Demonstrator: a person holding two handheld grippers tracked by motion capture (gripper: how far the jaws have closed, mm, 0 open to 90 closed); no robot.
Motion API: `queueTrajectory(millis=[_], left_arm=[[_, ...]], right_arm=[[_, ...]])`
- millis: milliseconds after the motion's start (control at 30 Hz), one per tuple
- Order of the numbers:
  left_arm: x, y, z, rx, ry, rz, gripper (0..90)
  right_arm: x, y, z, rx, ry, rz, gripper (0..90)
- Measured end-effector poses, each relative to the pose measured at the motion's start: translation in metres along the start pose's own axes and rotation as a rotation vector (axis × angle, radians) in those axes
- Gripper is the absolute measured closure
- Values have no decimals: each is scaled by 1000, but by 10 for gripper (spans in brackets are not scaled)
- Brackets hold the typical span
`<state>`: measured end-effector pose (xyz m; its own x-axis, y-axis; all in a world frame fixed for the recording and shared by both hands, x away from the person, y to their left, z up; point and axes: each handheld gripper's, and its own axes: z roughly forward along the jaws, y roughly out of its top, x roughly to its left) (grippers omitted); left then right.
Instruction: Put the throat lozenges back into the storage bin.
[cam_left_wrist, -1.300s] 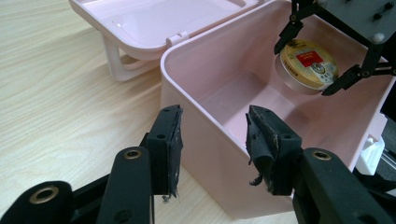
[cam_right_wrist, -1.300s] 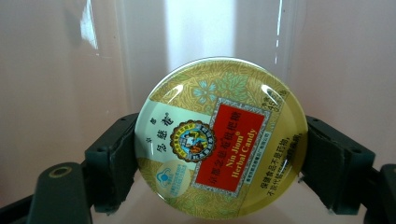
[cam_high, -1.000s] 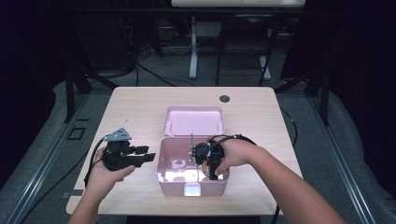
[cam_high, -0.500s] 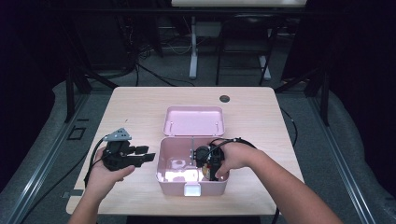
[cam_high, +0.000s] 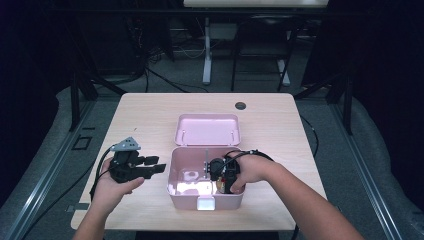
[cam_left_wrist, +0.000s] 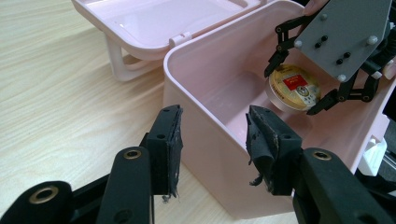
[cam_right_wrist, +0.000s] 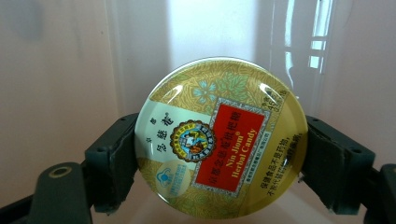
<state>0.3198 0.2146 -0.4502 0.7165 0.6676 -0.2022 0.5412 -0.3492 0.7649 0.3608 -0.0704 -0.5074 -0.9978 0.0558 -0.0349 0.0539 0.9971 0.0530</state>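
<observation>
The round candy tin (cam_right_wrist: 221, 140) sits inside the pink box (cam_high: 175, 186), low on its right side, clamped by its rim between the jaws of the right gripper (cam_high: 220, 175). The smooth, curved metal edge could slide out of the pads if the grip eases, and the tin would tip or clatter against the wall. The left gripper (cam_high: 150, 167) waits just left of the box, jaws spread and empty.

Pink box (cam_high: 206, 200) walls around tin (cam_right_wrist: 220, 144)

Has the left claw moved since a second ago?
No. The left claw sits beside the pink box's left wall, same spot as before.
</observation>
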Motion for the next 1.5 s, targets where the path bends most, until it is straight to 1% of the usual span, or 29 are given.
queueTrajectory(millis=[100,400,467,567,933,1067,1133,1167,1200,1267,1500], left_arm=[[0,0,0,0,0,0,551],[0,0,0,-2,0,-6,551],[0,0,0,0,2,0,551],[0,0,0,-1,2,-1,551],[0,0,1,-1,-1,1,548],[0,0,1,-7,-1,-10,546],[0,0,0,-7,0,-7,546],[0,0,0,-8,1,-8,546],[0,0,0,-8,1,-8,546],[0,0,0,-8,1,-8,546],[0,0,1,-4,-3,-7,546]], right_arm=[[0,0,2,-2,-7,-6,198],[0,-1,7,-8,2,3,198],[0,-1,8,-9,3,2,198],[0,-1,9,-9,6,0,198],[-1,0,9,8,12,10,192],[0,0,9,5,8,14,187],[0,0,9,2,6,21,163],[0,0,8,-3,8,24,160],[0,0,8,-2,20,26,160],[0,1,7,-3,26,27,160],[0,0,-1,-3,17,15,159]])
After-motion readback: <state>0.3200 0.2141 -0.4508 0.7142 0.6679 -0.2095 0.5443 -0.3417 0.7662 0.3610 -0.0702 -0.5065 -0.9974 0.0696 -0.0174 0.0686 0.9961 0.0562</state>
